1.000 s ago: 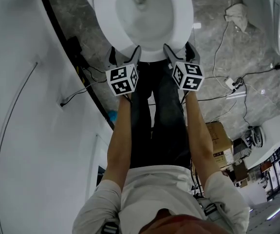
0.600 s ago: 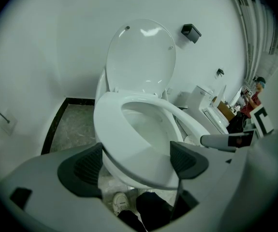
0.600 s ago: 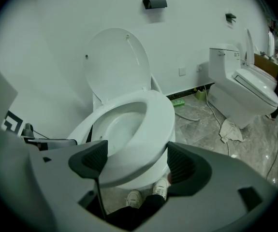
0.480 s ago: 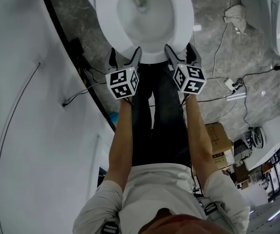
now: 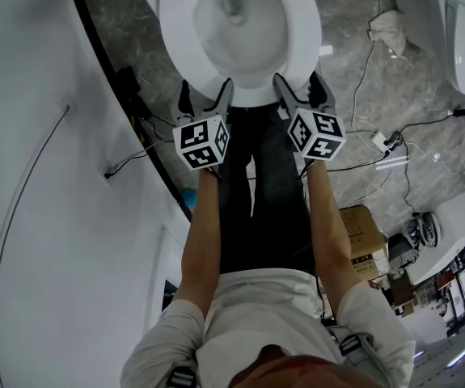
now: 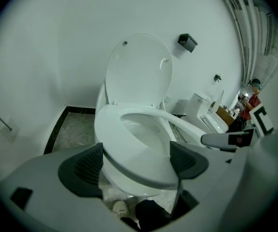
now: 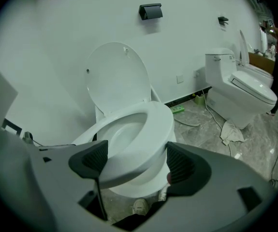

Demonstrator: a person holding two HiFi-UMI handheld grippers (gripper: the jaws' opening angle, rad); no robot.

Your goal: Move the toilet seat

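- We see the toilet seat lying down over the bowl, directly in front of the person's legs.
- The lid stands upright against the white wall.
- The left gripper is at the left part of the seat's front edge. Its jaws are spread wide, with the front rim between the two dark pads and not pinched.
- The right gripper is at the right part of the same edge. Its jaws are also spread wide, with the rim between them and not clamped.
- We cannot tell whether any pad touches the seat.
- A second toilet stands well apart to the right.
- A crumpled cloth and loose cables lie on the grey marble floor.
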